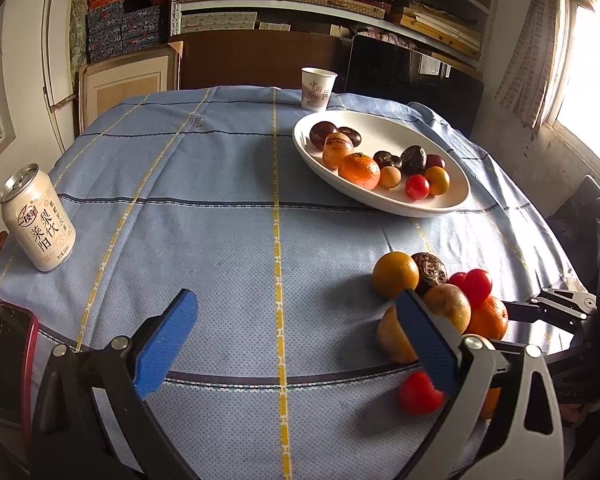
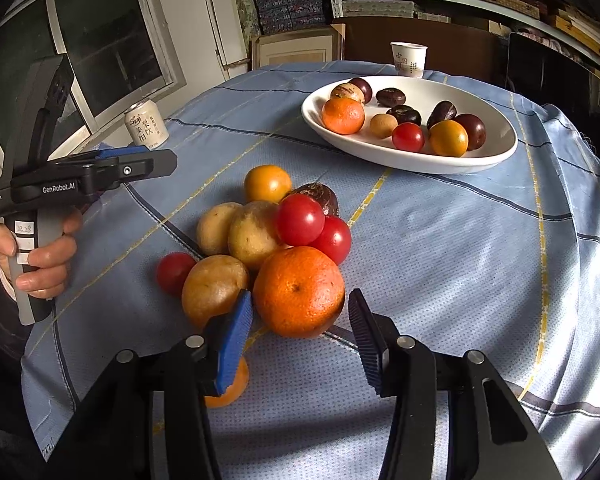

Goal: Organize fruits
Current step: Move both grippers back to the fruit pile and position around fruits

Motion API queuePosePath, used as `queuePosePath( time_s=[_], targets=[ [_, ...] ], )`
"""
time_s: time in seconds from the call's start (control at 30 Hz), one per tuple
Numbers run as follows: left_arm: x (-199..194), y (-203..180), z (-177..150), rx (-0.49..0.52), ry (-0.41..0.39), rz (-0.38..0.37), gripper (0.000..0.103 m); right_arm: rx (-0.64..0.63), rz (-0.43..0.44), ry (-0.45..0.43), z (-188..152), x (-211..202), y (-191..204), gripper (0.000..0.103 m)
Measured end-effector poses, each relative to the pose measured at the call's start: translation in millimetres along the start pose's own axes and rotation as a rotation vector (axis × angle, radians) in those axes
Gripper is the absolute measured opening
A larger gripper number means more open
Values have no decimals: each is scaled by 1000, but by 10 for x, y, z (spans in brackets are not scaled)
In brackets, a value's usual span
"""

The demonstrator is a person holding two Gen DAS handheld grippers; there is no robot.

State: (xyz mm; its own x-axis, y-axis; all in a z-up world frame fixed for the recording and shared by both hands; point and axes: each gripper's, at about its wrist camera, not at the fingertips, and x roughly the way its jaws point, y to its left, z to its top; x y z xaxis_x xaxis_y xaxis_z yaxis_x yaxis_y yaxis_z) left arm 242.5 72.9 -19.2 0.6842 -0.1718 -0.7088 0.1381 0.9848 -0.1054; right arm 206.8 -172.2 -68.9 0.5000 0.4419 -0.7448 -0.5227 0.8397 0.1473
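- Big orange (image 2: pixel 299 291) sits at the near end of the loose fruit pile (image 2: pixel 260 236) on the blue checked tablecloth (image 2: pixel 440 240), toward the table's near edge; round, no clear long axis, stem dimple faces up and toward the camera.
- Right gripper (image 2: pixel 298 320): jaws part open and straddling the orange, blue pad on its left, dark ribbed pad on its right. Left pad looks to touch the skin, right pad shows a small gap; can't tell if it's actually gripped.
- A small orange fruit (image 2: pixel 230 388) lies under the left finger, mostly hidden.
- Pile behind the orange: two red tomatoes, tan round fruits, a yellow one, a dark chestnut-like one, all touching.
- Left gripper (image 1: pixel 300 336): jaws wide apart, nothing between them, hovering over bare cloth left of the pile; a hand (image 2: pixel 36 256) holds its grip.
- White oval plate (image 2: pixel 496 156) with sorted fruit sits toward the far edge, paper cup (image 2: pixel 408 59) behind it.
- Drink can (image 1: pixel 38 218) stands upright near the left edge.
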Motion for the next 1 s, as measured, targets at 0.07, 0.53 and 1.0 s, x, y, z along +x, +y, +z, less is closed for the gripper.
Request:
queuePosePath(
  time_s=[0.07,0.53,1.0],
  targets=[
    [3,-5,-2,2,1,1,98,-2,-1,1,1,1,1,50],
    [-11,-211,-132,146,91,-213,97,198,2,-74,29,-171,-431,46],
    [101,-663,-495,394,209,-283,55,217,29,-85,35,-193,-483,43]
  ],
)
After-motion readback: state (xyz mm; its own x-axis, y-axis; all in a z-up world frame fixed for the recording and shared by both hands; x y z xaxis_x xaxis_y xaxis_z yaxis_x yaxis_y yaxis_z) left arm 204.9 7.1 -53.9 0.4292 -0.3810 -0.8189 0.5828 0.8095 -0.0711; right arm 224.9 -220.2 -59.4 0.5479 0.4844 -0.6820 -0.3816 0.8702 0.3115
